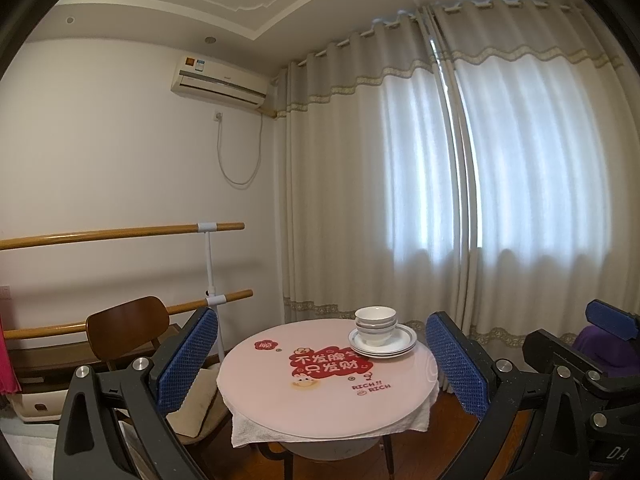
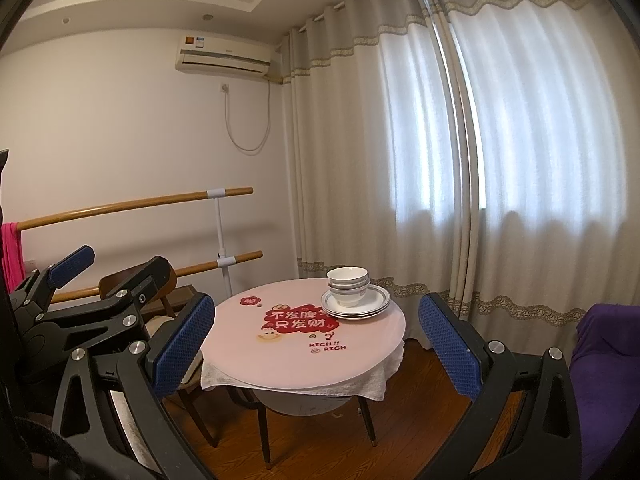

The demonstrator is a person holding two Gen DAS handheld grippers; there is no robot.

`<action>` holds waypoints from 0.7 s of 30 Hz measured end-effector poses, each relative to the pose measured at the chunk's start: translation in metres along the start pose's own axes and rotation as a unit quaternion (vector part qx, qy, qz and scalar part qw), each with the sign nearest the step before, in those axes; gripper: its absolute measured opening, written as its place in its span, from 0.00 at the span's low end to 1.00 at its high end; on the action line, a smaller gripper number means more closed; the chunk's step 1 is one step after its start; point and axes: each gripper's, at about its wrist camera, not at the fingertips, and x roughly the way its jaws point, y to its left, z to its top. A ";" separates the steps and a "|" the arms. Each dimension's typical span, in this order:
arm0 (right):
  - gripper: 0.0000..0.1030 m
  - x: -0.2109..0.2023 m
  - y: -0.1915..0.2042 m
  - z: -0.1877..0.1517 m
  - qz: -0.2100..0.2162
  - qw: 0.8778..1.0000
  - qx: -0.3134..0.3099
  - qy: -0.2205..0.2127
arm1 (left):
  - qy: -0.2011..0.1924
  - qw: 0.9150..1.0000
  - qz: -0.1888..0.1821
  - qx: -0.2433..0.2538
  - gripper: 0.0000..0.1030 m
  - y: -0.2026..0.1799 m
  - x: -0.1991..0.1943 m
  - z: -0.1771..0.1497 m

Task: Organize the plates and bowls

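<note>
Pale curtains (image 1: 460, 184) fill the far side of the room, daylight glowing through them, with an air conditioner (image 1: 220, 82) high on the wall and two wooden bars (image 1: 120, 234) running along it. In front stands a round surface (image 1: 320, 392) with a pink printed cover over a white cloth, a brown chair (image 1: 124, 326) tucked at its left.

On the far right part of that surface sits the crockery: a stack of white plates (image 1: 382, 346) with grey-banded rims, and nested white bowls (image 1: 376, 324) standing on top of the plates. Nothing else lies on the cover.

Both tools are held back from the surface, well apart from the stack. The left hand-held gripper (image 1: 320, 364) has its blue pads spread wide with nothing between them. The right hand-held gripper (image 2: 316, 344) is likewise spread wide and empty; it also shows at the right edge of the left view.

To my eye this is either the very start or the very end: the pieces are already piled together, and I cannot tell which. If sorting is wanted, the next move would call for reaching in over the stack, closing on the top bowl's rim and lifting it straight up so the plates beneath do not shift.
</note>
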 end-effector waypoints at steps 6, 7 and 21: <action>1.00 -0.003 0.001 0.002 -0.001 1.000 0.000 -0.002 | -0.002 1.000 -0.001 0.000 0.99 0.001 -0.002 0.000; 1.00 -0.003 0.001 0.002 -0.001 1.000 0.000 -0.002 | -0.002 1.000 -0.001 0.001 0.99 0.001 -0.002 0.000; 1.00 -0.007 0.003 0.005 -0.001 1.000 0.000 -0.004 | -0.005 1.000 -0.003 0.001 0.99 0.003 -0.006 -0.001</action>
